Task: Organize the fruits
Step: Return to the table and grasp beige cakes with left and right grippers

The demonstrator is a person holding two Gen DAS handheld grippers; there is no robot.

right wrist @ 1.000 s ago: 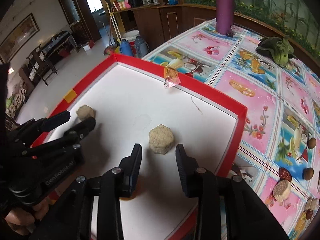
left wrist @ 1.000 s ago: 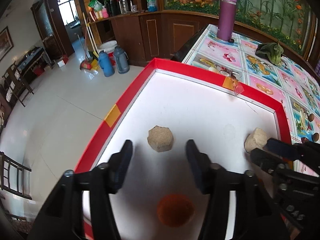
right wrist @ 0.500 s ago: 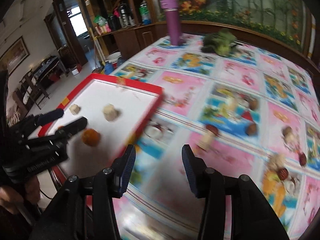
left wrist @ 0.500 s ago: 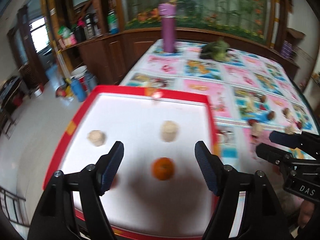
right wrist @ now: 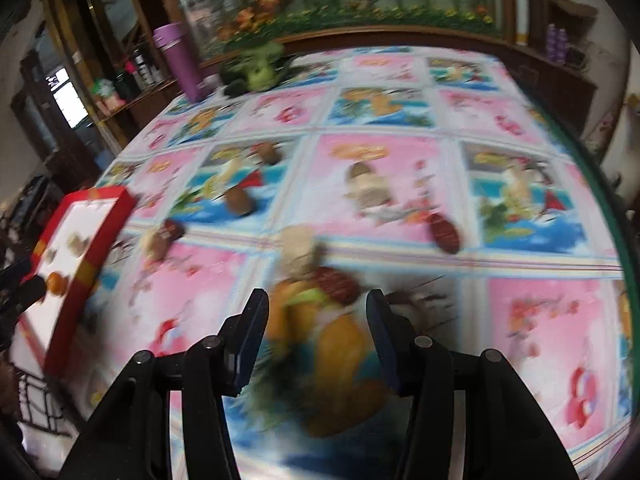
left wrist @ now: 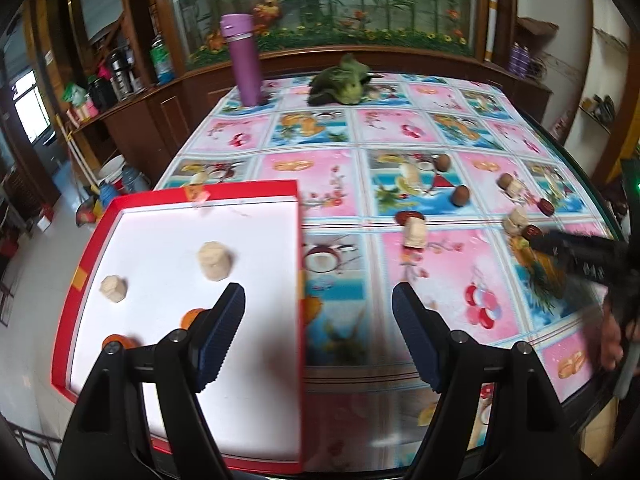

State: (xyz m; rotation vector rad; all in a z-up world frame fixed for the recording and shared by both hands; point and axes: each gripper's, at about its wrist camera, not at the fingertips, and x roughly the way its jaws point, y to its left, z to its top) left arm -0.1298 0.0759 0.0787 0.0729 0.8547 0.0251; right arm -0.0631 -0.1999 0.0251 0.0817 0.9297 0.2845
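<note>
Left gripper (left wrist: 318, 308): fingers wide apart, nothing held; hangs over red tray's (left wrist: 298, 264) right edge.
Right gripper (right wrist: 316, 330): fingers apart, empty; low over bench (right wrist: 400, 168), red date (right wrist: 335, 283) just ahead. View blurred.
Tray: long axis runs away from camera; holds 2 beige chunks (left wrist: 214, 260), 2 orange fruits (left wrist: 191, 317).
Loose fruit: dates, brown rounds, beige pieces scattered on bench R of tray.
Beige piece (left wrist: 416, 232): upright, long axis vertical.

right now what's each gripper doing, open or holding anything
left gripper: open, holding nothing, over the red tray's right edge.
right gripper: open, holding nothing, above the tablecloth.
</note>
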